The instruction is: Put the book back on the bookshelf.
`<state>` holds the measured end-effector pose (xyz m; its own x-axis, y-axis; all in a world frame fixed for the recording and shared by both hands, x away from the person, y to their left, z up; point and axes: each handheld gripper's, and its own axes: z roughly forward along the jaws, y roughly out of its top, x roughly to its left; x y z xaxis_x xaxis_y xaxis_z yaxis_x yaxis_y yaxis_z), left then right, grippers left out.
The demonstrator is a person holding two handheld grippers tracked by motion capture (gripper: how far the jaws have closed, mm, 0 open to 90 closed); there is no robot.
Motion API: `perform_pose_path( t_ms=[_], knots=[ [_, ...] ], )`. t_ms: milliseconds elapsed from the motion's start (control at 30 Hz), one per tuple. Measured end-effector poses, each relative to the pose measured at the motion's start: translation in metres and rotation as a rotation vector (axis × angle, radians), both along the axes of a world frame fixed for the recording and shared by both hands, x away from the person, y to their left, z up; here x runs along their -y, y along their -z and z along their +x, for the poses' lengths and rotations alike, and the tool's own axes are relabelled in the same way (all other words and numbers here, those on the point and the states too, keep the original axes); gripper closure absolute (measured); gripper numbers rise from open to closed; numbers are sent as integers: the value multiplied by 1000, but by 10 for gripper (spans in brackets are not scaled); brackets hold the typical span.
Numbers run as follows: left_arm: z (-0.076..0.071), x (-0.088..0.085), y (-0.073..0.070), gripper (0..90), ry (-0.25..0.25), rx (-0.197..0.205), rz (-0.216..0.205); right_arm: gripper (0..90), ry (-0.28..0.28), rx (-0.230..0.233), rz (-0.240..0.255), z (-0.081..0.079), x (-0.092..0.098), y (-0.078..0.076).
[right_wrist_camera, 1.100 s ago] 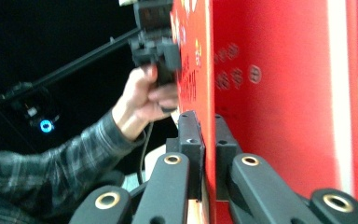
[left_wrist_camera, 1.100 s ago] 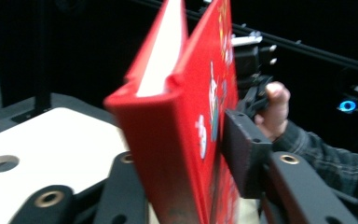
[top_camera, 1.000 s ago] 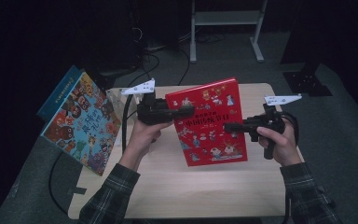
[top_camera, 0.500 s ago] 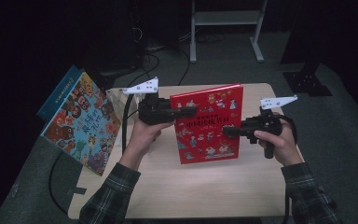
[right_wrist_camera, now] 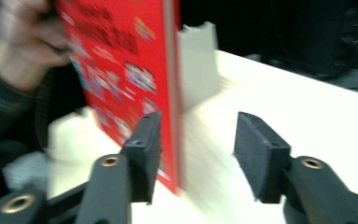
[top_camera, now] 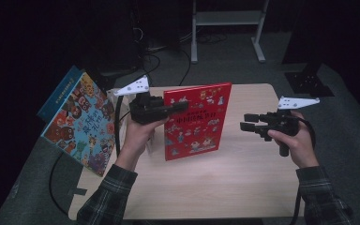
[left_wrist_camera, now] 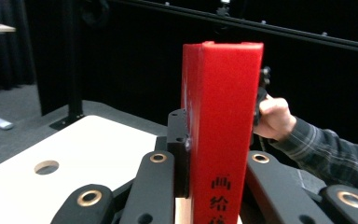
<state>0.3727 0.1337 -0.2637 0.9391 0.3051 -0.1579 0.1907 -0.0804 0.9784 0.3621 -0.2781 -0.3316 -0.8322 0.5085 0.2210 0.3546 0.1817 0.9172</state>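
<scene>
The red book point(top_camera: 196, 121) stands upright on its lower edge near the middle of the worktop point(top_camera: 243, 178), clamped at its spine edge by the left claw point(top_camera: 180, 107). The right claw point(top_camera: 247, 122) has just been opening; its jaws stand apart, seemingly clear of the book's other edge. Another picture book point(top_camera: 77, 124) leans at the worktop's left.

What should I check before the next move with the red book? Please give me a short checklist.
1. Left claw clamps the red book at its spine: ok.
2. Red book stands upright on the table: ok.
3. Right claw is free of the book; its jaws have just been opening, nothing between them: ok.
4. Book's bottom edge rests fully on the table: cannot tell.
5. Blue book at the table's left edge is apart from both claws: ok.
</scene>
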Motion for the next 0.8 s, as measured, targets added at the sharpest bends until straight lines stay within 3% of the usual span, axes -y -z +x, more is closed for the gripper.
perform_pose_path(
  t_ms=[200,333,467,567,800],
  knots=[
    [-8,-7,-2,798,-61,5,25,362,114,27,-166,2,-3,19],
    [-15,-13,-5,798,-96,18,35,304,219,0,-272,4,0,45],
    [-21,-21,-6,798,-137,22,44,277,322,-57,-310,9,9,71],
    [-27,-30,-7,798,-170,24,47,273,387,-84,-367,14,14,88],
    [-35,-53,-6,798,-189,2,12,267,443,-119,-459,22,17,113]
  ],
)
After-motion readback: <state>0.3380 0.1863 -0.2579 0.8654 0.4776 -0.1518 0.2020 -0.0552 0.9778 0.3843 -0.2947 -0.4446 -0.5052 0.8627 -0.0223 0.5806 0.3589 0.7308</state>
